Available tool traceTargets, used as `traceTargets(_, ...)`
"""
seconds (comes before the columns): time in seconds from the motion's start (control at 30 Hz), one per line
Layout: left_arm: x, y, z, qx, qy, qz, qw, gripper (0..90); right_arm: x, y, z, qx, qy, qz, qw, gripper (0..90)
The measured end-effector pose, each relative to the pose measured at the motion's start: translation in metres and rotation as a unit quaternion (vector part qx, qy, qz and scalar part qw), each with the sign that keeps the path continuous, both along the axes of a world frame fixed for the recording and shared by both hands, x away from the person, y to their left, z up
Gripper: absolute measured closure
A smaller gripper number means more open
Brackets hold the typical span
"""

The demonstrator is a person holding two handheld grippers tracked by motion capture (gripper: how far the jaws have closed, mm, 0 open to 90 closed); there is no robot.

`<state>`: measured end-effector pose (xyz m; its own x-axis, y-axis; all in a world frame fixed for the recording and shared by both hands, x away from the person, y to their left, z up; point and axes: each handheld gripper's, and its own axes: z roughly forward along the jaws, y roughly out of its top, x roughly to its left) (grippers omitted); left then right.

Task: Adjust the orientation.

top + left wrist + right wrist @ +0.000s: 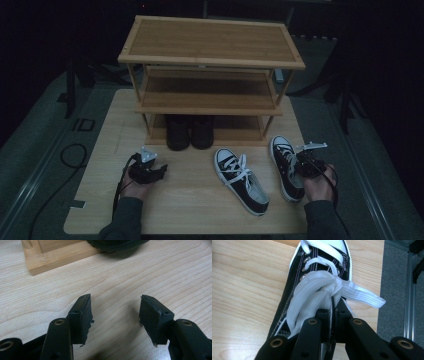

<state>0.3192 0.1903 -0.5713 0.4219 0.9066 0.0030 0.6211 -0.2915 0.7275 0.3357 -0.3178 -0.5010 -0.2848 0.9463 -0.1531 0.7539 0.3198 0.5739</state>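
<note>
The table (190, 200) carried a rack (210, 40) at its far edge. The right gripper (333, 307) pinched the sneaker (294, 300) (tongue clamped) near the right edge. The left gripper (115, 312) stood wide, holding nothing.

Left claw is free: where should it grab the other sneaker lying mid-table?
Pinch the heel collar of the middle sneaker, coming from above at the near end. It lies flat on its sole, opening upward, heel toward the person, so that thin rim fits the open left claw.
</note>
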Motion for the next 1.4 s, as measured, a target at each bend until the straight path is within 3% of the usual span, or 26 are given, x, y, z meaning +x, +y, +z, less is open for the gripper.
traceTargets(0.73, 0.000, 0.000, 0.000, 0.000, -0.001, 0.001, 1.0000, 43.7, -0.019, 0.008, 0.021, -0.022, -0.037, 0.049, 0.9979, 85.7)
traceTargets(1.4, 0.000, 0.000, 0.000, -0.001, -0.001, 0.001, 1.0000, 43.6, -0.012, 0.034, 0.017, -0.009, -0.053, 0.133, 0.9897, 85.6)
